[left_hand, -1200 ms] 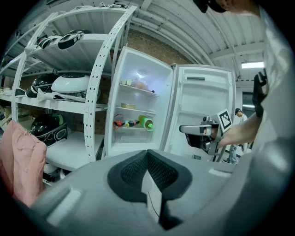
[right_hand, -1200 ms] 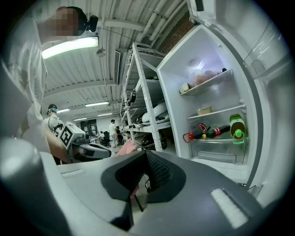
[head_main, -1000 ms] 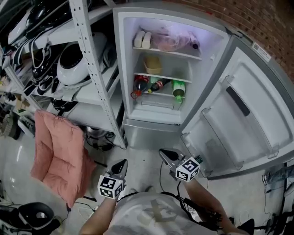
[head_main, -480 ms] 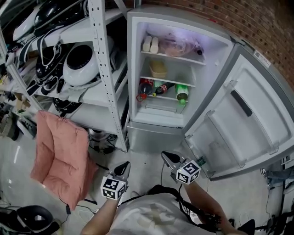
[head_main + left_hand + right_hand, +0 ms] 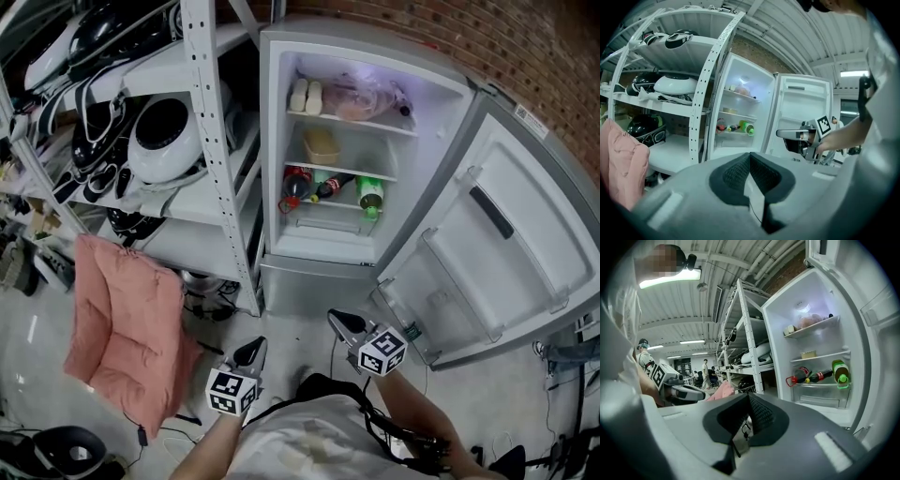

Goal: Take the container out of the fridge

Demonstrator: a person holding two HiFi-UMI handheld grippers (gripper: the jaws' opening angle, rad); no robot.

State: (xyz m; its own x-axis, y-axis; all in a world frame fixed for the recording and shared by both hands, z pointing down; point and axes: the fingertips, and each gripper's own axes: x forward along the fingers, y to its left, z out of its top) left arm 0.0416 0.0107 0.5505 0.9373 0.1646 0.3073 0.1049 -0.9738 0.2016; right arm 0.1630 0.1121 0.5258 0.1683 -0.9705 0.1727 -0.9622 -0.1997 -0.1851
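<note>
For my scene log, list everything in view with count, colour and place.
fridge: one, white, open, back centre
container: one, yellowish, middle fridge shelf
bottles: three, two dark, one green, lying on lower shelf
bag: one, pink, top shelf
rack: one, white, left of fridge
cushion: one, pink, floor by rack
left claw: one, grey, shut, empty
right claw: one, grey, shut, empty
</note>
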